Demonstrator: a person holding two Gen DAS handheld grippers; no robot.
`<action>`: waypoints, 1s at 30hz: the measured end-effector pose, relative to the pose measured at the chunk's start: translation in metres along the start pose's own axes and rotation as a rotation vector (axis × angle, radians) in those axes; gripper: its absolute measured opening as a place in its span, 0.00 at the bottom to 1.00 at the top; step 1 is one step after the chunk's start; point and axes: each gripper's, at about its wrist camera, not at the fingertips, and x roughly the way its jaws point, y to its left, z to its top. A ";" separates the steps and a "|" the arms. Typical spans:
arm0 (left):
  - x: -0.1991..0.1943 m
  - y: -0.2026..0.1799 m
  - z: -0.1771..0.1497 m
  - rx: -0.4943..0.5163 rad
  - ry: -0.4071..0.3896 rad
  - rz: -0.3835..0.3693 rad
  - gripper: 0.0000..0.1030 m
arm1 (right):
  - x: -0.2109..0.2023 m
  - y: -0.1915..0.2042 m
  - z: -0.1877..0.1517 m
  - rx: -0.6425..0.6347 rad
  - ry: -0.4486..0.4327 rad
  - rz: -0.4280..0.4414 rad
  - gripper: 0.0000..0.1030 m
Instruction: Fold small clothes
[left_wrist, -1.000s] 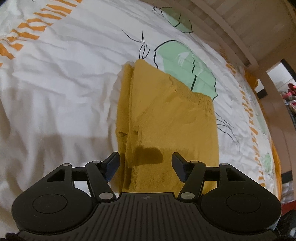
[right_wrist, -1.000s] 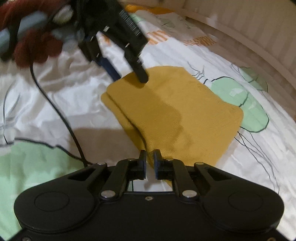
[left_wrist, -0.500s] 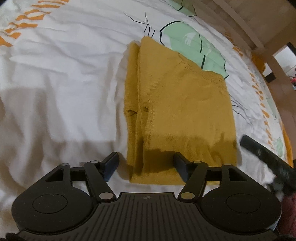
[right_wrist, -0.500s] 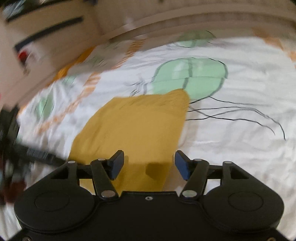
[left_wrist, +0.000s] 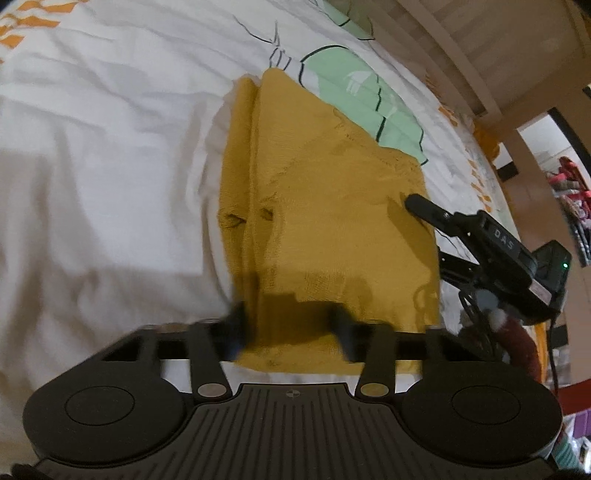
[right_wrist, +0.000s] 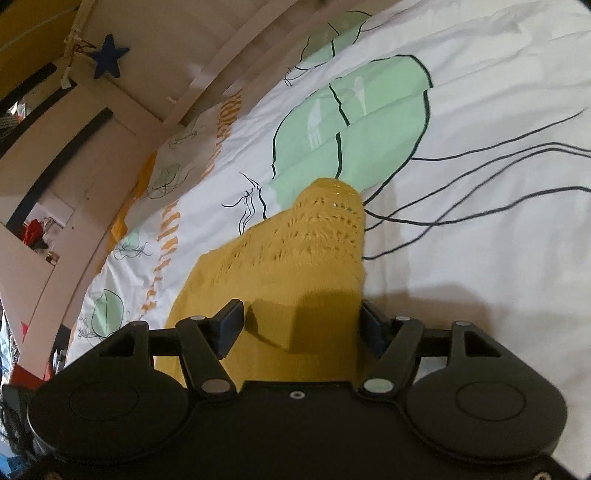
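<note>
A folded mustard-yellow knit garment (left_wrist: 332, 221) lies flat on a bed's white sheet (left_wrist: 110, 147), which is printed with green leaves and orange stripes. The left tool (left_wrist: 288, 328) sits at the garment's near edge; its jaws are closing, blurred, with the fabric between them and not yet pinched. The right tool (right_wrist: 299, 325) straddles the garment's other edge, its jaws opening and spread wide, the pads clear of the cloth
</note>
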 end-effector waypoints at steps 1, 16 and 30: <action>-0.001 0.001 0.000 -0.004 0.002 -0.006 0.19 | 0.003 0.000 0.001 -0.002 0.004 0.002 0.61; 0.008 0.012 0.000 -0.094 0.016 -0.121 0.45 | 0.004 -0.006 0.006 -0.005 0.035 -0.015 0.50; -0.008 -0.007 -0.028 -0.046 0.071 -0.205 0.15 | -0.024 0.008 0.002 0.027 0.100 -0.035 0.35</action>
